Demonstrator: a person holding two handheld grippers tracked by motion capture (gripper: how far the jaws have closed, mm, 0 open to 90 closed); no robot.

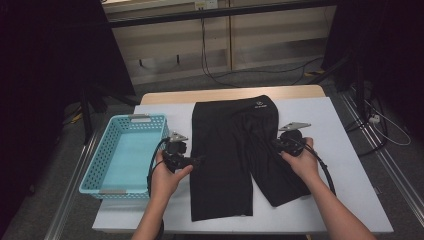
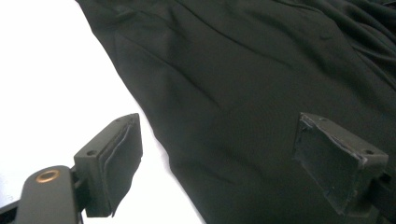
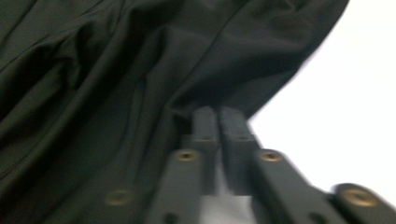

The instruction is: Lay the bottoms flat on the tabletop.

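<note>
**Black shorts spread on the table, one gripper at each side edge**

The white table (image 1: pixel 345 150) carries everything, its far edge showing a strip of bare wood. A pair of black shorts (image 1: pixel 235 150) lies flat across its middle, waistband toward the far side with a small pale logo near the band, and the two legs pointing back toward the person. The leg on the left side of the high view reaches almost to the near edge of the table; the other leg is shorter in view and angles outward.

To the left of the shorts stands a light blue basket (image 1: pixel 92 167) with perforated walls, close to the table's left edge and apart from the cloth.

The left gripper (image 1: pixel 197 160) sits between basket and shorts, at the outer edge of the left leg. In the left gripper view (image 2: pixel 219 158) its jaws stand wide apart, one over the white table, the other over the black cloth, with the hem edge running between them and neither pad pressing on it.

The right gripper (image 1: pixel 275 144) is at the outer edge of the right leg. In the right gripper view (image 3: pixel 218 123), which is blurred, its jaws are pressed together right at the border of the cloth; whether cloth is pinched between them cannot be told.
</note>
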